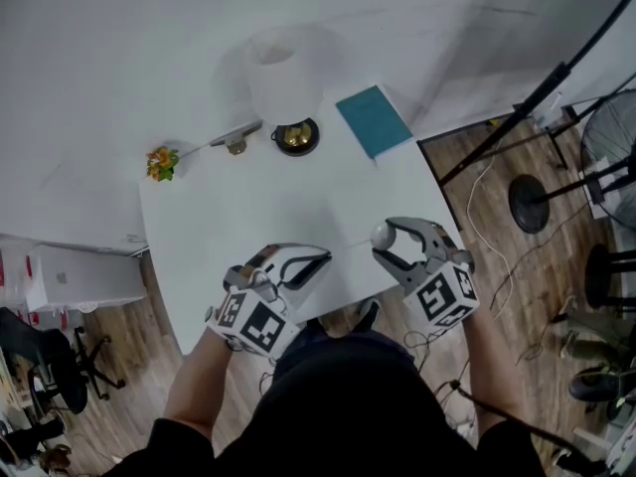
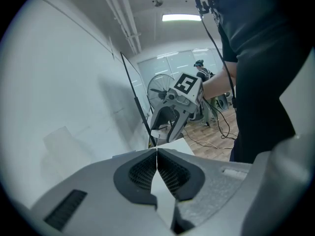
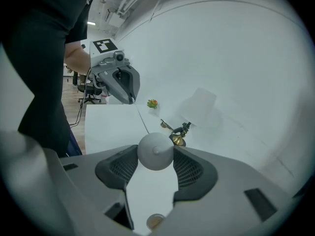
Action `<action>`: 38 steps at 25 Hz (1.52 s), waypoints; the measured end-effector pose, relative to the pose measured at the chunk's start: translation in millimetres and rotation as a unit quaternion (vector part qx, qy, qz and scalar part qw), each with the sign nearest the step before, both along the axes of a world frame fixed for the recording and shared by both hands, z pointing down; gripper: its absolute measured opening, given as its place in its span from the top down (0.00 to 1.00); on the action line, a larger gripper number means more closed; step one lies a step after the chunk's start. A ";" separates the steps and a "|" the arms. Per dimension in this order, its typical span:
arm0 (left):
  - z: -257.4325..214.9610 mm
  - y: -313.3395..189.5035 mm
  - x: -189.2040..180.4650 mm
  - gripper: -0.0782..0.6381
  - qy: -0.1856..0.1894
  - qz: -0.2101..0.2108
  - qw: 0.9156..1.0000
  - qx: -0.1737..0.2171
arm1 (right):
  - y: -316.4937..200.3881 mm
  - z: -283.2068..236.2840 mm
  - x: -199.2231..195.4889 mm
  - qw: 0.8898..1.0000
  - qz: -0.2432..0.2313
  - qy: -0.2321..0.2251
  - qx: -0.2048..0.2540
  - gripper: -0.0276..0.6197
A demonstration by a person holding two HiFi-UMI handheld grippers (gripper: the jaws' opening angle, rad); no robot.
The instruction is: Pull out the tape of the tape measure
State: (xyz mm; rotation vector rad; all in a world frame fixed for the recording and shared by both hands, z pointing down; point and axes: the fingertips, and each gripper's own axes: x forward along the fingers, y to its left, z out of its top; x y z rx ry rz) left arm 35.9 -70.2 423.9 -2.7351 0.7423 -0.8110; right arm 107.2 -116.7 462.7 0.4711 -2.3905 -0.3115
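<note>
Tape measure (image 3: 155,151) – a small round grey case – sits clamped between the pads of the right gripper (image 3: 155,156), whose jaws stand wide around it and press on both of its sides. From the case a thin pale tape (image 3: 142,119) runs across to the left gripper (image 2: 157,159). That gripper's jaws are closed tight, pad to pad, with the tape's end pinched in the seam between them. Both grippers are held side by side over the near edge of the white table (image 1: 248,217), tips turned toward each other and tilted downward, with the drawn tape spanning the gap between them.

Beyond the two grippers, at the table's far edge, stands a lamp with a white shade (image 1: 283,78). It is well apart from both grippers and roughly midway between them. A teal book (image 1: 374,120) lies far ahead of the right gripper, near the table's far right corner. A dark round dish (image 1: 296,137) holding something gold sits at the foot of the lamp. Far ahead of the left gripper – toward the far left corner – is a small sprig of orange and green flowers (image 1: 161,162). To the right of the right gripper, off the table, dark stands and cables (image 1: 497,217) rest on the wood floor.
</note>
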 end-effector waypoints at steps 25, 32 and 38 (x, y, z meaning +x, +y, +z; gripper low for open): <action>-38.8 -14.1 -99.1 0.88 0.110 -0.040 0.977 -0.180 | -16.6 -15.6 16.6 0.985 -0.016 0.024 -0.172 0.60; -39.2 -8.4 -128.5 0.88 0.138 -0.039 0.965 -0.221 | -26.4 -12.6 21.7 0.983 -0.026 0.038 -0.179 0.60; -28.4 -1.0 -147.9 0.88 0.135 -0.042 0.958 -0.248 | -29.7 -5.0 19.8 0.981 -0.032 0.053 -0.183 0.60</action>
